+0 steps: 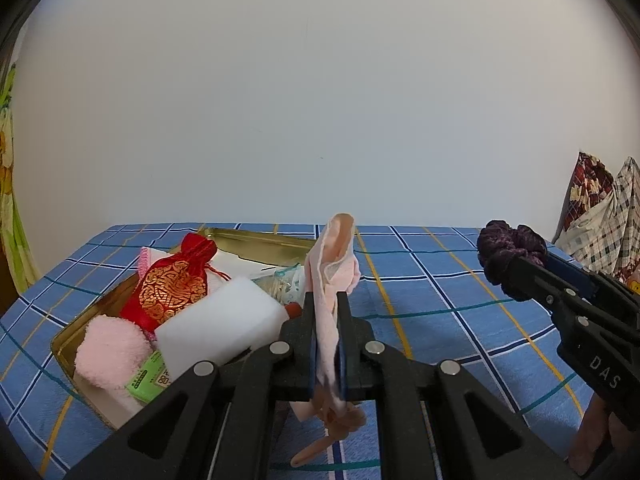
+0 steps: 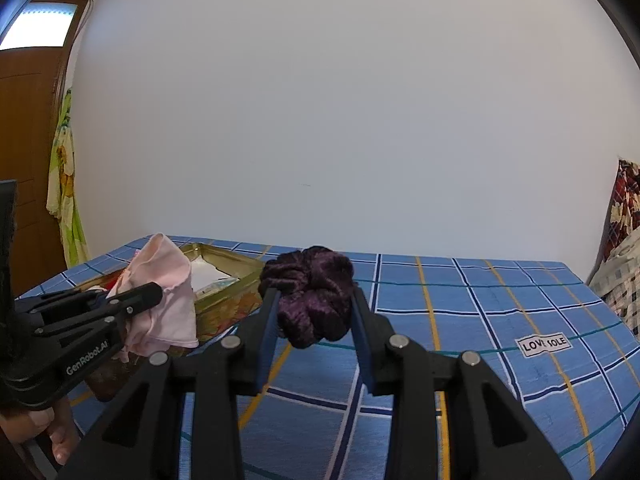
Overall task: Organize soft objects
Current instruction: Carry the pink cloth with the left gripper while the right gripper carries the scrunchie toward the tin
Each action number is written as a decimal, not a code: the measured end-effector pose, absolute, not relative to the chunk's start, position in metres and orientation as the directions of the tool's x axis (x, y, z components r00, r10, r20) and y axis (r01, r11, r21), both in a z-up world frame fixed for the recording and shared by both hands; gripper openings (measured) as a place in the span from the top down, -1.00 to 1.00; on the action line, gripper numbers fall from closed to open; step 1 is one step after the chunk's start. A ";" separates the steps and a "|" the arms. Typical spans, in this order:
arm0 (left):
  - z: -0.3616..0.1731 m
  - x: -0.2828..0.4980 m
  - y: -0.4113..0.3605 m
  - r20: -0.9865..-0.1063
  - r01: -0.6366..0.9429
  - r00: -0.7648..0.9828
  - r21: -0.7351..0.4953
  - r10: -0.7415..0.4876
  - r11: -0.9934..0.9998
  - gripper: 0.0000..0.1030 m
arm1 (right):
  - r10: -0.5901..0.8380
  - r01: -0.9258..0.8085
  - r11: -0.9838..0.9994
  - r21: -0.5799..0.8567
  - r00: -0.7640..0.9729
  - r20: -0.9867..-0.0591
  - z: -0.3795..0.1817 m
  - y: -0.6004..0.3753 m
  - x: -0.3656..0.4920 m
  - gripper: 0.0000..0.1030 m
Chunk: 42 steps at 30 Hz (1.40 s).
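— Black jaws are right up close. What are they pinching?
— Those belong to the left gripper (image 1: 326,300). They are clenched tight on a thin pink cloth (image 1: 334,268). One end of it sticks up and the other hangs down.
— And the other one?
— That is the right gripper (image 2: 316,296). Its jaws are squeezing a fluffy dark purple scrunchie (image 2: 310,292), held up above the blue checked cloth (image 2: 480,320) on the desk.
— Where is the gold tin (image 1: 256,240)?
— It sits on the desk, to the left of both grippers. The pink cloth is up in the air just beside it.
— What is in it?
— A red and gold pouch (image 1: 172,288), a fuzzy pink towel (image 1: 110,348), a white foam block (image 1: 216,324) and some small packets. They are all touching.
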State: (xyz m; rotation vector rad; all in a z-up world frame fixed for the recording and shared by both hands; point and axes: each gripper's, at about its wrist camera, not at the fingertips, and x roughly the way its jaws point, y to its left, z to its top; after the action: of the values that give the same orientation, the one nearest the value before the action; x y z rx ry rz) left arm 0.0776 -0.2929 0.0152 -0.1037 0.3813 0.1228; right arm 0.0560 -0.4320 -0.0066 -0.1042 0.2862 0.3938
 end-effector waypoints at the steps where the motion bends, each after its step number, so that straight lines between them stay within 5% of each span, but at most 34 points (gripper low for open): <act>1: 0.015 0.077 -0.292 -0.376 -0.140 0.921 -0.079 0.101 0.987 0.84 | 0.366 -0.395 0.917 -0.046 0.883 -0.294 -0.006 -0.431 0.055 0.33; 42: 0.027 0.039 -0.273 -0.364 -0.207 0.918 -0.097 0.159 0.973 0.84 | 0.445 -0.479 0.876 -0.052 0.846 -0.295 -0.007 -0.405 0.044 0.33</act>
State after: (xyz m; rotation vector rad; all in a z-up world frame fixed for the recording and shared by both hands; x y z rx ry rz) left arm 0.0389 -0.2731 0.0266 -0.1353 0.3624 0.1890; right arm 0.0436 -0.4046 -0.0074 -0.1255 0.2802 0.4890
